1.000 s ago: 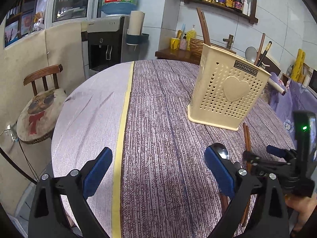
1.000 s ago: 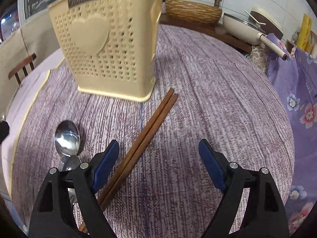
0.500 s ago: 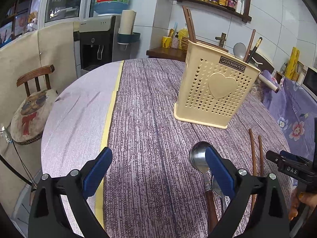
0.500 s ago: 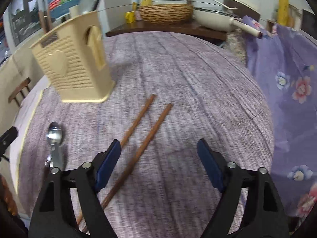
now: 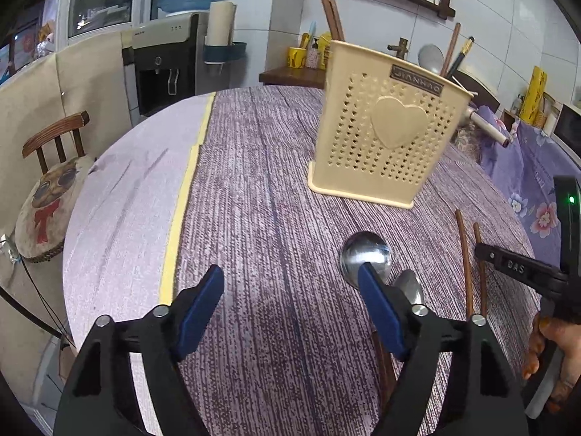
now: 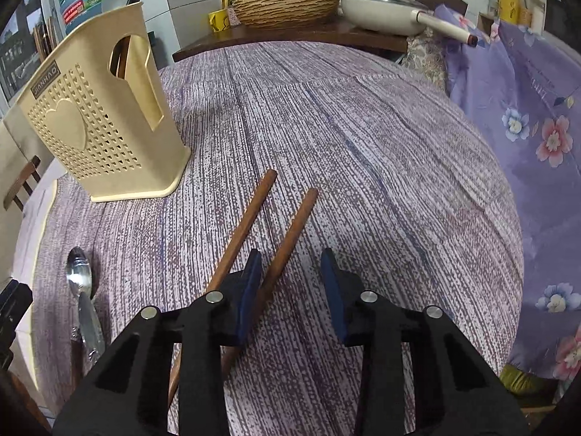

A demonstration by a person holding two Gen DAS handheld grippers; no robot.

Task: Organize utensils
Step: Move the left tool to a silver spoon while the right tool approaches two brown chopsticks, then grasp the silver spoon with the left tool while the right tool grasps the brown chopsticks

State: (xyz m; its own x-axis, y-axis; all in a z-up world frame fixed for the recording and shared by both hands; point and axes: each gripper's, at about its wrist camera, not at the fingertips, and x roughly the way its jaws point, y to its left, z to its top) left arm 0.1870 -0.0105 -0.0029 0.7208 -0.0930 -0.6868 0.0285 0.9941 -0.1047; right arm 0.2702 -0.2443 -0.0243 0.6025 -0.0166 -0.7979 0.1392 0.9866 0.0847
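A cream perforated utensil holder (image 5: 390, 127) with a heart on its side stands on the purple tablecloth; it also shows in the right wrist view (image 6: 98, 127). It holds chopsticks and a ladle. Two brown chopsticks (image 6: 254, 218) lie side by side on the cloth, also seen in the left wrist view (image 5: 470, 254). A steel spoon (image 5: 365, 258) lies beside a second metal utensil (image 5: 410, 287); the spoon shows in the right wrist view (image 6: 78, 272). My right gripper (image 6: 290, 283) is open, low over the right chopstick, one chopstick between its fingers. My left gripper (image 5: 290, 298) is open and empty beside the spoon.
A wooden chair (image 5: 51, 181) with a cushion stands left of the round table. A side table behind carries a woven basket (image 6: 287, 3) and a white pan (image 6: 385, 11). Floral purple fabric (image 6: 526, 127) hangs at the right. A water dispenser (image 5: 167, 58) stands behind.
My right gripper has dropped lower and forward over the chopsticks and its fingers have narrowed around one. The chopsticks have spread apart. My left gripper shifted slightly left of the spoon.
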